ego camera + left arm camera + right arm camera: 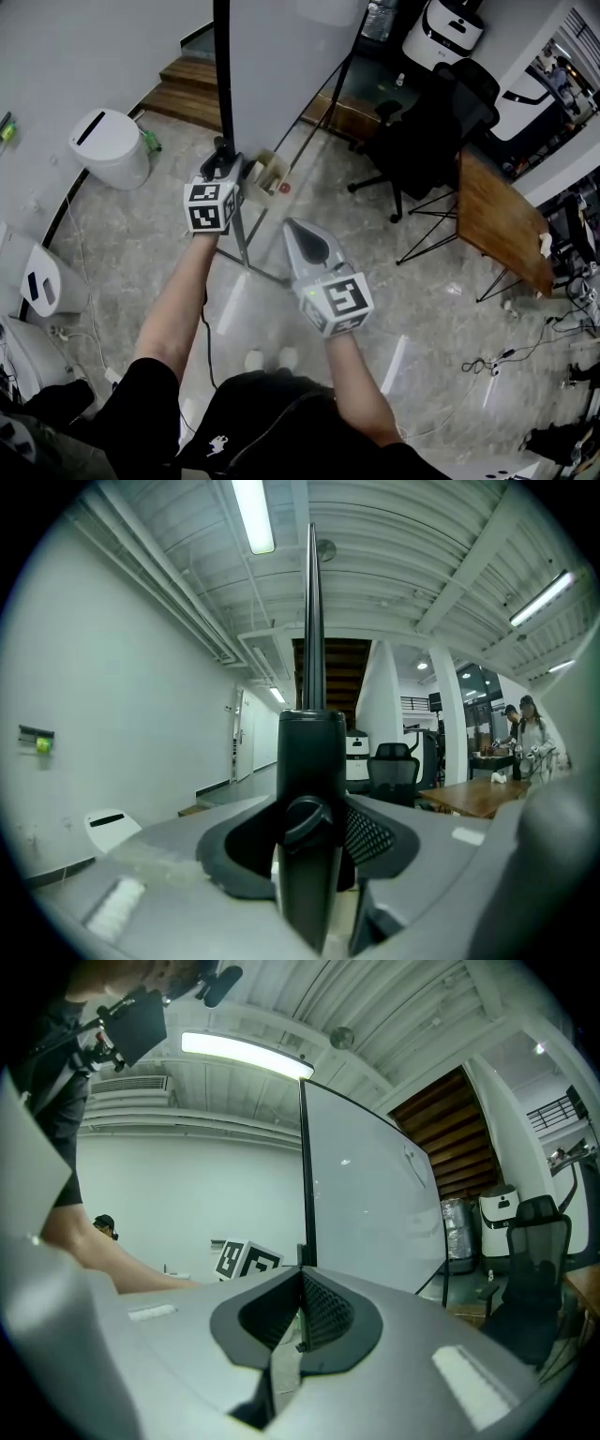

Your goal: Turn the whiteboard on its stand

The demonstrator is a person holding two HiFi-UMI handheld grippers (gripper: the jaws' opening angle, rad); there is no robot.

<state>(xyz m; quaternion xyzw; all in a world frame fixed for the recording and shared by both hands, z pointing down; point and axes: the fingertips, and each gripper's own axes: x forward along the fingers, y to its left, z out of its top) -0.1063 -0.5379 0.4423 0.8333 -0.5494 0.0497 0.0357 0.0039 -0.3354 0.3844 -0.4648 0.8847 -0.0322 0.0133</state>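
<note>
The whiteboard (281, 56) stands upright on its stand, its white face to the right of a black side post (223, 75). My left gripper (223, 157) is shut on that post low down, by a black knob (307, 819). In the left gripper view the post (314, 752) fills the gap between the jaws of the left gripper (314, 855) and runs straight up. My right gripper (298, 230) hangs in front of the board, jaws together, holding nothing. The right gripper view shows the right gripper (298, 1326) below the board's face (366, 1204).
A pen tray (267, 173) sits at the board's foot. A white bin (111, 145) stands to the left, wooden steps (192, 89) behind. A black office chair (422, 141) and a wooden table (502, 225) are to the right. Cables (497, 361) lie on the floor.
</note>
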